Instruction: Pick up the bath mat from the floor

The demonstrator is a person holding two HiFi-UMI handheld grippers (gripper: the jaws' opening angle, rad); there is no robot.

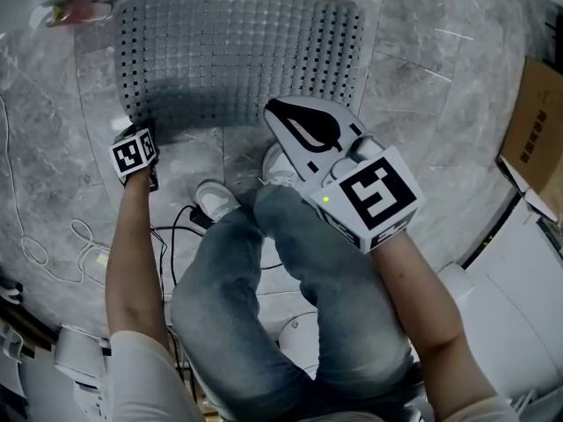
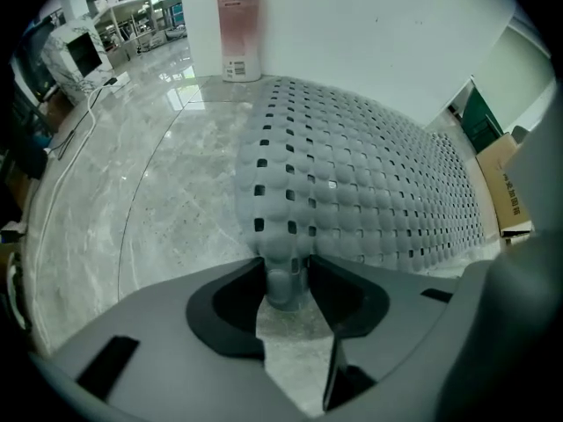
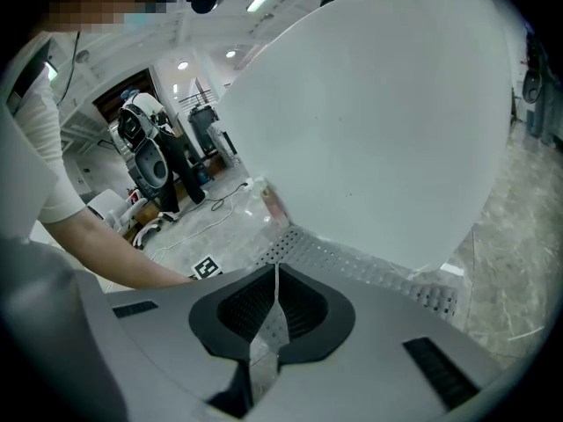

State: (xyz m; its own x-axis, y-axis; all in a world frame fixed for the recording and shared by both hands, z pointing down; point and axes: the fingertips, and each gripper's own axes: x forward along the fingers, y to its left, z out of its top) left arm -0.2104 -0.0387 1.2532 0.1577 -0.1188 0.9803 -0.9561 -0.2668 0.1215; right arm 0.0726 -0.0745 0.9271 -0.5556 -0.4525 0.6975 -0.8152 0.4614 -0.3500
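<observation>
Left tongs (image 2: 286, 288) pinch one corner of the grey perforated rubber bath mat (image 2: 369, 174); right tongs (image 3: 273, 315) hang closed, empty (that thin corner bite could slip as the mat lifts).

Bath mat (image 1: 237, 55): grey soft plastic, matt, bumpy, perforated. Floor (image 1: 422, 148): marble-look stone, polished, glossy. Bottle (image 2: 239, 29): smooth pink plastic. Box (image 1: 537, 130): brown cardboard, matt.

A grey rectangular rubber bath mat (image 1: 237, 55) with square holes is laid on the marble floor (image 1: 440, 104), one corner bunched.
</observation>
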